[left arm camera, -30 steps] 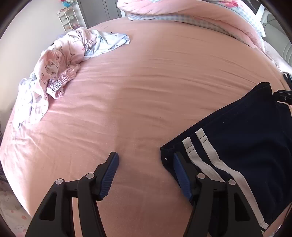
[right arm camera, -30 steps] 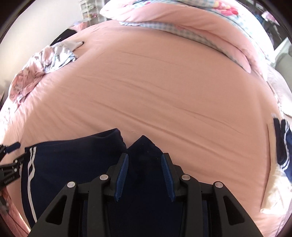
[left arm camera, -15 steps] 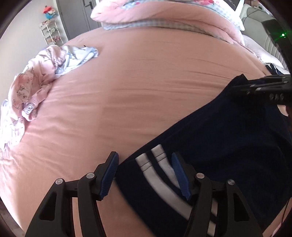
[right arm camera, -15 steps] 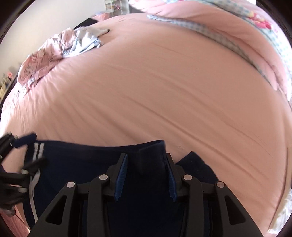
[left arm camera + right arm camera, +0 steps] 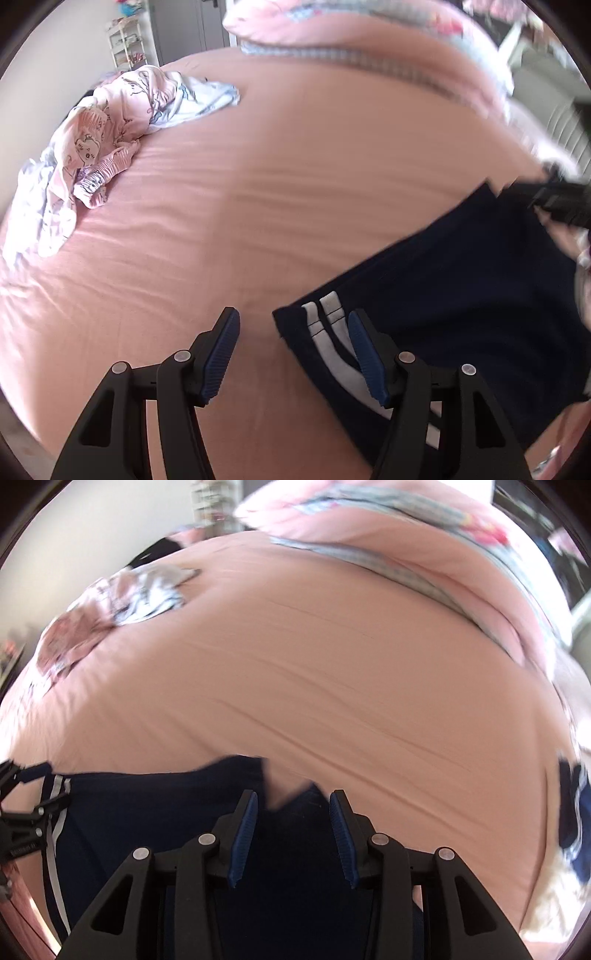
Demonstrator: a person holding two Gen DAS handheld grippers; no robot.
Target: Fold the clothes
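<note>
At the far left of my left wrist view I see a heap of pink printed clothes (image 5: 96, 136) on the bed (image 5: 295, 184), well apart from my work. They are not folded, so I think they wait for a later turn.

Moving right, my left gripper (image 5: 293, 350) hangs just above the sheet with its jaws wide and nothing between them except the corner of the navy shorts (image 5: 461, 295). The white side stripes (image 5: 328, 332) run just inside the right finger. The shorts lie spread on the near right part of the bed, and the picture is blurred there.

Further right, in the right wrist view, my right gripper (image 5: 293, 834) stands over the other end of the shorts (image 5: 147, 812). Its jaws are open at a medium width, with dark cloth under and between them, but the pads do not press it, so I judge it holds nothing. At the far right edge lies another dark garment with white trim (image 5: 576, 812).

The shorts look light, soft and limp, so they will sag and slide on the sheet. I would take hold at the hem corner by the stripes and at the opposite edge, pinching both layers, and lift evenly.
</note>
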